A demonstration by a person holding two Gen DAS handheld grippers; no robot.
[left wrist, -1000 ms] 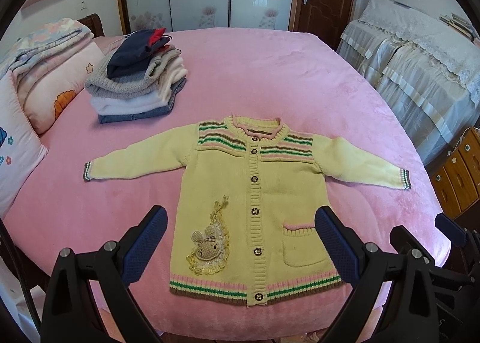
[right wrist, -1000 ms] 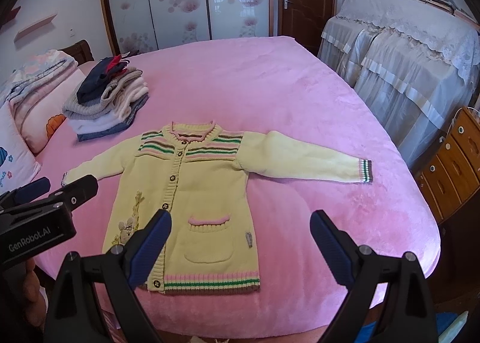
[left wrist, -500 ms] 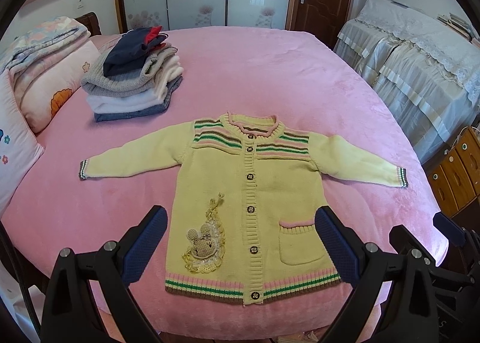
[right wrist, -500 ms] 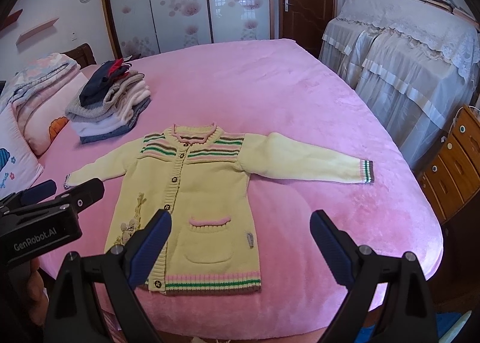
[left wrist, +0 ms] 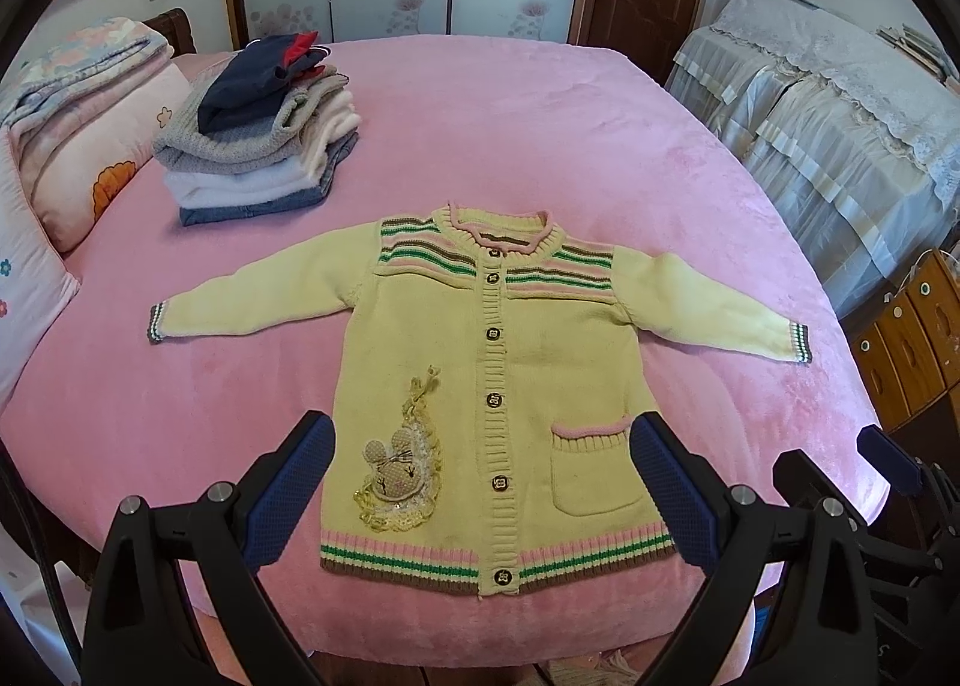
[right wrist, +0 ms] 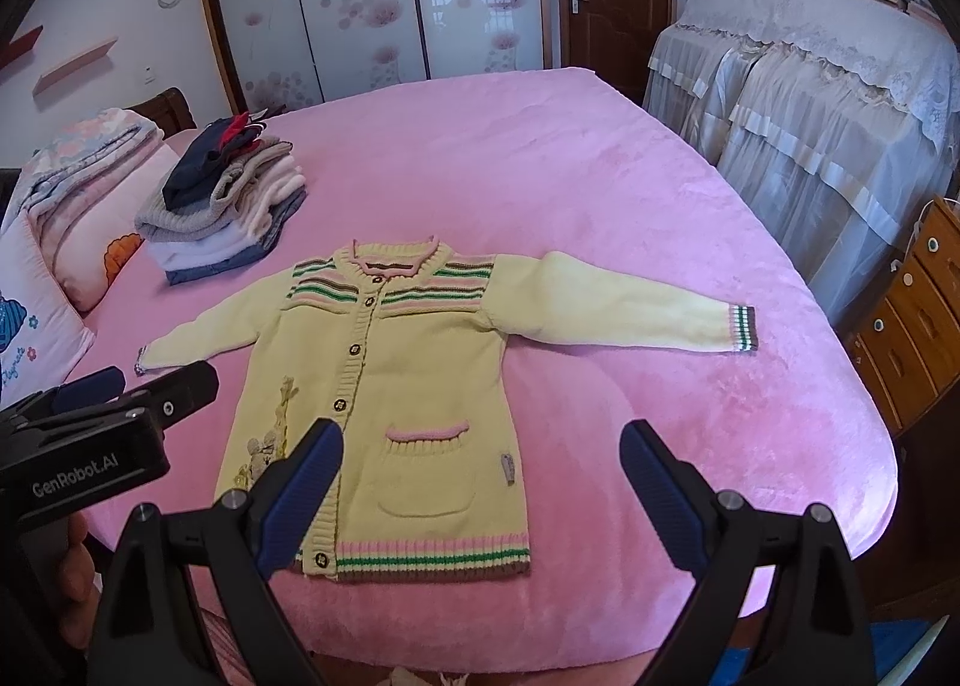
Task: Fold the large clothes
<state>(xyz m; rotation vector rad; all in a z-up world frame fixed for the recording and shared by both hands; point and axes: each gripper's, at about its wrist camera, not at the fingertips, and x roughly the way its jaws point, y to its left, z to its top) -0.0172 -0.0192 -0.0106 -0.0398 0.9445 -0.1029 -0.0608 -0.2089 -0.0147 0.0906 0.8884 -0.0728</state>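
Trouble could come if either gripper, left or right, fingers wide and empty, pinches only the top layer of the cardigan, dragging it askew on the plush bed.

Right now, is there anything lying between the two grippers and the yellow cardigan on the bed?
Nothing visible. The yellow cardigan lies flat, sleeves spread, on the pink bed. The left gripper and right gripper hang open above its hem. The stack of folded clothes sits well off beyond the sleeve.
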